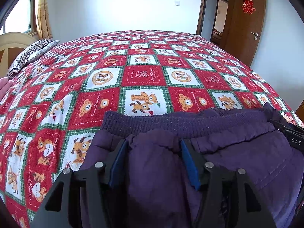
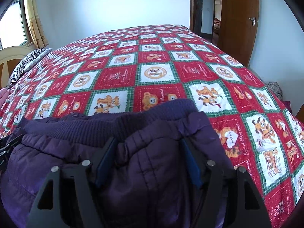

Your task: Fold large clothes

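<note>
Both hand-held grippers, left (image 1: 153, 148) and right (image 2: 150, 146), stand open astride the purple jacket (image 1: 237, 157) on the bed (image 1: 144, 76), its ribbed hem (image 1: 171, 123) at twelve o'clock.

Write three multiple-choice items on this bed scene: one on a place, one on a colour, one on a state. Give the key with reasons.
1. Where does the padded quilted jacket lie?
A. on the near edge of the patchwork bear-print bedspread
B. on the floor
C. on the striped pillow

2. What colour is the jacket?
A. red
B. dark purple
C. yellow

3. How is the brown wooden door standing?
A. shut
B. open
C. off its hinges

Key: 1 A, it rests on the bedspread, nearest both cameras. 2 B, shell and ribbed knit hem are purple. 3 B, another room shows through the doorway.
</note>
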